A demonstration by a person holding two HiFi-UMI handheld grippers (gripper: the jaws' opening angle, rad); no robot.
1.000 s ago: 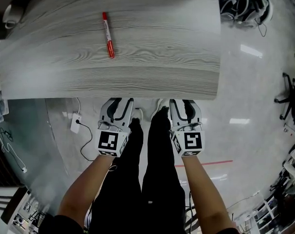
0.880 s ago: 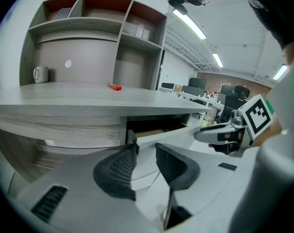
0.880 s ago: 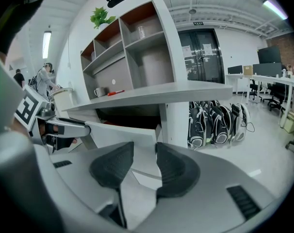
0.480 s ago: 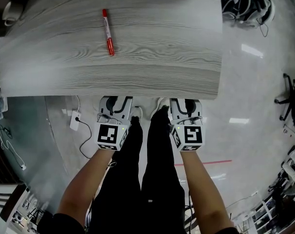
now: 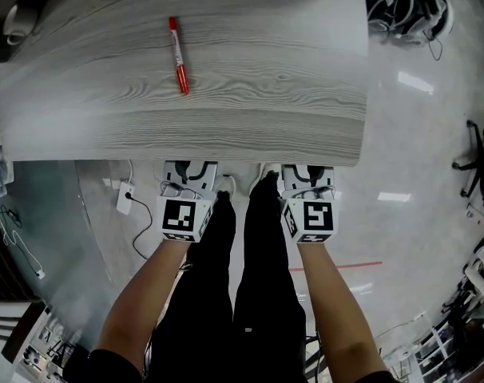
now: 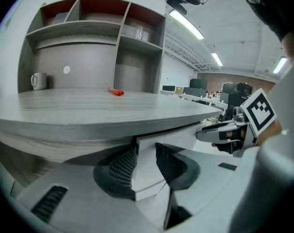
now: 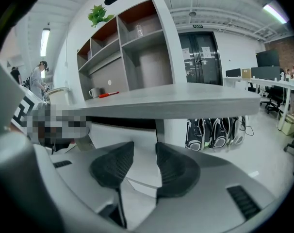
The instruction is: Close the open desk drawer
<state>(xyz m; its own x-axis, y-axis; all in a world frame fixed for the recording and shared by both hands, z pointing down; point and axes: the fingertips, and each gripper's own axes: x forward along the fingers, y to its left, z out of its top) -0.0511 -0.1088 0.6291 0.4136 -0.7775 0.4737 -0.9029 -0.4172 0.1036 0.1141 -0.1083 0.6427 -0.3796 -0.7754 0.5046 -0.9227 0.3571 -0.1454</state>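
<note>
- My left gripper (image 5: pixel 189 171): jaws apart, clamped on nothing; the white drawer front (image 6: pixel 186 130) stands straight ahead of the tips, just under the worktop (image 5: pixel 226 94) edge; contact not discernible
- The drawer front's long axis runs left-right along that edge, square across both grippers; hidden in the head view
- My right gripper (image 5: pixel 307 172): jaws apart, empty, same panel dead ahead; neither hand nearer, so I judge a level two-handed push inward

My white, black-padded left gripper (image 5: pixel 189 171) and matching right gripper (image 5: pixel 307 174) point forward side by side, tilted down, jaws apart on both. My bare forearms (image 5: pixel 142 294) run parallel behind them.
</note>
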